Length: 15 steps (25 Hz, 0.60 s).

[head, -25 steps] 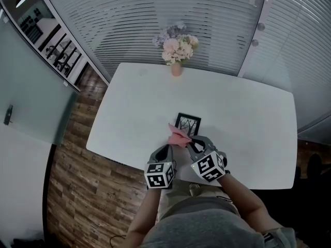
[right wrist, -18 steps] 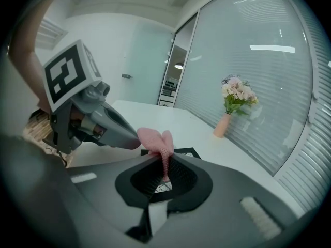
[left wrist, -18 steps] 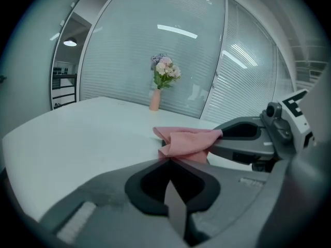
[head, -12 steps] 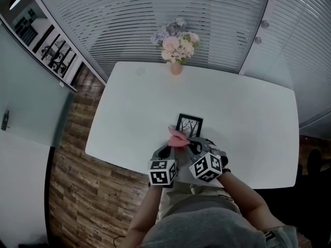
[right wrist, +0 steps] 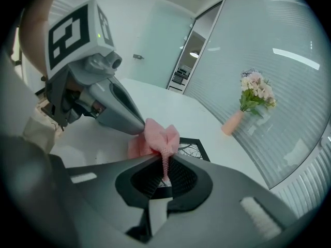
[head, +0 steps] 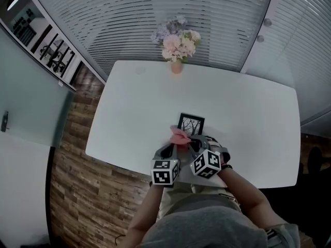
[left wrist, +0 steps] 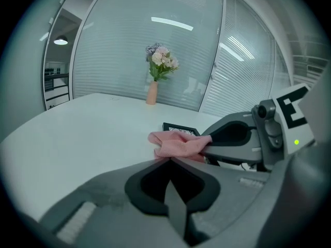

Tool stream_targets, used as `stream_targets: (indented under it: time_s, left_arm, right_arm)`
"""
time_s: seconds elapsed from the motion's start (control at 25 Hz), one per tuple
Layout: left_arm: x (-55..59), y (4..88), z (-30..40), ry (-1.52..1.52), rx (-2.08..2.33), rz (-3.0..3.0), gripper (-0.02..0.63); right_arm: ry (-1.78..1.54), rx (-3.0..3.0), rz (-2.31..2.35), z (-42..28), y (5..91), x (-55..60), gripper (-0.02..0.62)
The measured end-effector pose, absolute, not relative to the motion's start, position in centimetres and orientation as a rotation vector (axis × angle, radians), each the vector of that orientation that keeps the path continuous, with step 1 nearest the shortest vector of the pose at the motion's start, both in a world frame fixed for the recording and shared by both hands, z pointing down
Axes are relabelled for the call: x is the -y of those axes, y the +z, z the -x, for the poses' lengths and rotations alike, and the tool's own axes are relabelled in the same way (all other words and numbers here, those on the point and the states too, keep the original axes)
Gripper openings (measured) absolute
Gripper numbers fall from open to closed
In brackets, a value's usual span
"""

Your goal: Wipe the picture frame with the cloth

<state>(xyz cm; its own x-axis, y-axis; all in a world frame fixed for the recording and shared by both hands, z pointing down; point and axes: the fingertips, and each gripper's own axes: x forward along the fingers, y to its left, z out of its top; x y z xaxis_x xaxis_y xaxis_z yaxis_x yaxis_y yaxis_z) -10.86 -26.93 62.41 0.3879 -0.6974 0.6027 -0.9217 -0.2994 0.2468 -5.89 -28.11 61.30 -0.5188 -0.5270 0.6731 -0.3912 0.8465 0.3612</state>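
Observation:
A small black picture frame [head: 192, 123] with a tree print lies flat on the white table [head: 134, 107], near its front edge. A bunched pink cloth [head: 179, 135] hangs just above the frame's near left corner. My right gripper [right wrist: 164, 156] is shut on the cloth [right wrist: 158, 136], and a strip of it hangs down between the jaws. My left gripper [left wrist: 169, 158] is shut too, its tips pinching the cloth's [left wrist: 178, 143] near edge. Both grippers meet tip to tip in the head view, left gripper [head: 173, 144] beside right gripper [head: 190, 141]. The cloth hides part of the frame [right wrist: 194, 148].
A peach vase of pink and lilac flowers [head: 177, 48] stands at the table's far edge. Ribbed glass walls [head: 217, 19] run behind the table. Wooden floor [head: 77, 154] lies to the left. The person's torso is close to the table's near edge.
The left gripper has closed in beside the right one. The cloth has shifted slightly right, toward the frame. The frame has not moved.

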Motion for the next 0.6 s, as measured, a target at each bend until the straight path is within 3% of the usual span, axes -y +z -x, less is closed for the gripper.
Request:
stream_targets:
  time_s: [0.6]
  left_arm:
    - [26.8,62.8,10.6,0.573,1.352,-2.085,0.002]
  right_arm:
    - [-0.214,2.125,-0.705,5.2,61.8,31.6,0.017]
